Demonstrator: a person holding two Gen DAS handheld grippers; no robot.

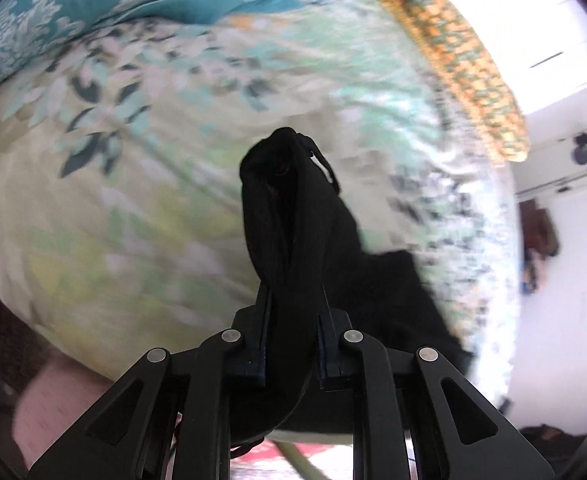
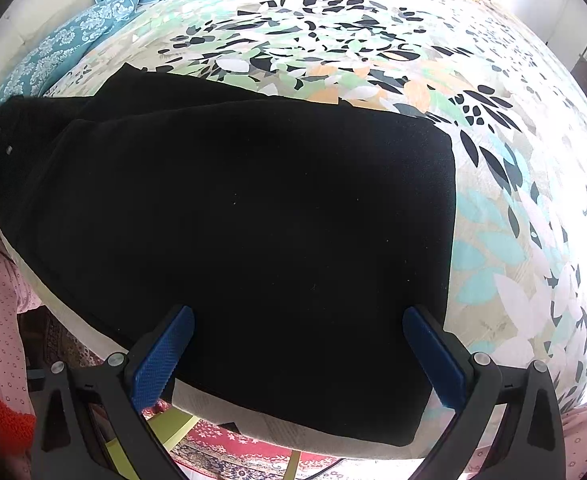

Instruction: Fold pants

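Main risk imo: the left claw is clenched on just a bunched end of the black pants, so the fabric could slide out or drag the flat part crooked if it's pulled too fast. Pants lie mostly flat on the bed, near edge hanging a bit over the side, with the left end lifted. Left claw points steeply down, pants bunched up between its fingers. Right claw is released, wide apart, aimed almost straight down over the near edge of the pants
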